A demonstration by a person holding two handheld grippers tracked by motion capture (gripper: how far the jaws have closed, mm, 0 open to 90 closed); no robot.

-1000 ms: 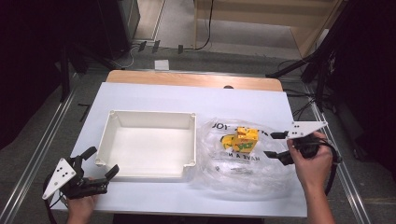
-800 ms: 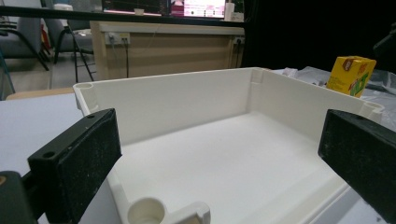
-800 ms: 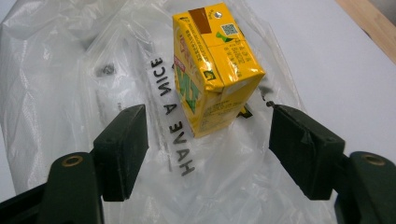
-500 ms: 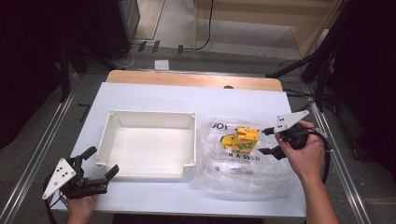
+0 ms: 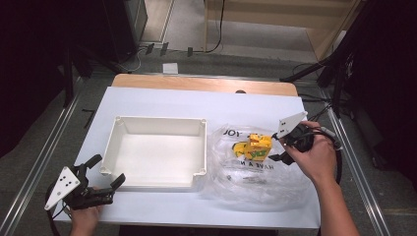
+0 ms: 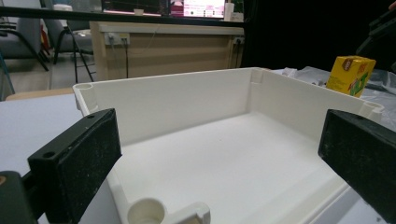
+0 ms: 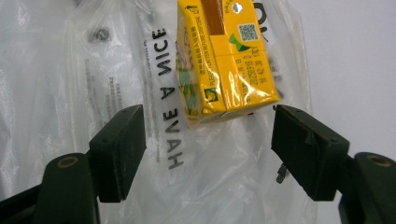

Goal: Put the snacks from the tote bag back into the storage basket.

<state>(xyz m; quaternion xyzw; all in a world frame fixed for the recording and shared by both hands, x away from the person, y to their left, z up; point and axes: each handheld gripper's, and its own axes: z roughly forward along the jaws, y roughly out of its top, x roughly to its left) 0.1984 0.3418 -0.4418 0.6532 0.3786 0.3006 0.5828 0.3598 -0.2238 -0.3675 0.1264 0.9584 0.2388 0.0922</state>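
While a person's 2 hands reach in from the near edge of the white-covered table [image 5: 147,101], the left claw [image 5: 101,178] rests at the near left corner, its 2 black jaws spread wide and holding nothing. From the left gripper view, those jaws frame the near corner of a shallow white tray [image 6: 196,102], which is empty inside. The tray sits left of centre on the table, its near left corner just beyond the left claw's jaw tips.

Just to the tray's right lies a crumpled clear plastic bag [image 5: 246,182] printed with the words "HAVE A NICE". On top of the bag lies a yellow juice carton [image 5: 257,146], with brown and green print on its faces. The right claw [image 5: 281,147], gripped in the person's right hand [image 5: 314,160], is held at the carton's right side. In the right gripper view its jaws are wide apart and hold nothing, with the carton's nearer end just beyond the jaw tips, between them.

Farther off, a strip of bare wood [image 5: 204,83] shows along the table's far edge, with cables on the grey floor [image 5: 196,59] beyond.
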